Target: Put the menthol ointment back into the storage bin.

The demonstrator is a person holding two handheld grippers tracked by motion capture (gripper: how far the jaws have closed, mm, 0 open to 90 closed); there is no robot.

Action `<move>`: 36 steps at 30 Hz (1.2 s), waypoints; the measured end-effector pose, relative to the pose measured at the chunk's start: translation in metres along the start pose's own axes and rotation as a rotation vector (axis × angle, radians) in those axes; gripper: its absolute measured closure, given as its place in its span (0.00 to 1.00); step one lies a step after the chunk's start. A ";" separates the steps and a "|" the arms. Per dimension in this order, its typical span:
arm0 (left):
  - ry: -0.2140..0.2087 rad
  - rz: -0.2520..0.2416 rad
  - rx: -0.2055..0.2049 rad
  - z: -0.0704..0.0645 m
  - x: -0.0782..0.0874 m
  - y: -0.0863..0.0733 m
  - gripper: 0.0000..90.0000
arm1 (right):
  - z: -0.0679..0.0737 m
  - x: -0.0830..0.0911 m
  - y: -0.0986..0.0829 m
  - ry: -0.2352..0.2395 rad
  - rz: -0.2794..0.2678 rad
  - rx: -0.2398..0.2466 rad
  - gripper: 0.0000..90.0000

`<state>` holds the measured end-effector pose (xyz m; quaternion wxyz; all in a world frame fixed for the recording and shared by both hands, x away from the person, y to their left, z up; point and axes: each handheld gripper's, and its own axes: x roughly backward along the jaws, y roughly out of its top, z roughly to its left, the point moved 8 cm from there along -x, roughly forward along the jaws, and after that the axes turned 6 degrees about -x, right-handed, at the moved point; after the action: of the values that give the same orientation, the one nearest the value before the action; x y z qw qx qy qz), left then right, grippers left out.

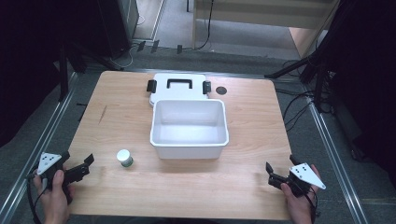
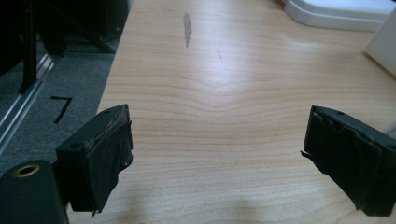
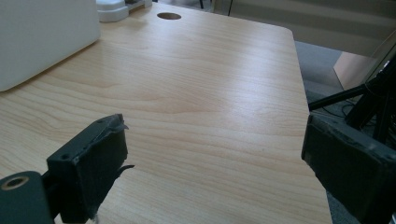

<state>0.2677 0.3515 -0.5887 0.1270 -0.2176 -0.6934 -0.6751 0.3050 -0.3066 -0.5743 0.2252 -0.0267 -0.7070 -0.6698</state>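
A white open box stands empty at the middle of the wooden table. Its white lid, with a black handle and two black latches, lies flat just behind it. A small white jar with a green base stands upright left of the box's front. My left gripper is held at the table's front left corner, left of the jar and apart from it. Its jaws stand wide open over bare wood. My right gripper is at the front right, likewise open with nothing between its jaws.
A round cable hole sits in the table right of the lid. The box's wall shows at the upper left of the right gripper view. Metal rails, black stands and cables surround the table on the grey floor.
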 end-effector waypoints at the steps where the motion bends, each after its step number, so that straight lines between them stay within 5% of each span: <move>1: -0.010 0.002 -0.002 -0.001 0.000 0.001 0.10 | 0.000 0.000 0.000 0.001 0.000 -0.001 0.08; 7: -0.082 -0.001 -0.045 -0.015 0.006 0.010 0.10 | 0.000 0.001 0.000 -0.001 -0.009 0.003 0.08; 9: -0.136 0.022 -0.078 -0.022 0.008 0.012 0.10 | 0.000 0.000 0.000 -0.002 -0.005 0.001 0.08; 13: -0.156 0.066 -0.132 -0.031 0.009 0.014 0.10 | 0.000 0.000 0.000 -0.002 -0.001 0.003 0.08; 21: -0.159 0.227 -0.300 -0.051 0.012 0.016 0.10 | 0.000 0.000 0.000 -0.002 0.000 0.005 0.08; 31: -0.241 0.411 -0.367 -0.070 0.012 0.012 0.10 | 0.000 0.000 0.000 0.000 0.004 0.004 0.08; 36: -0.238 0.605 -0.445 -0.079 0.007 0.007 0.10 | 0.000 0.000 0.000 0.003 0.004 0.002 0.08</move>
<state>0.2551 0.2738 -0.5746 0.1885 -0.5110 -0.4446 -0.7111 0.3054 -0.3065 -0.5746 0.2273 -0.0269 -0.7073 -0.6688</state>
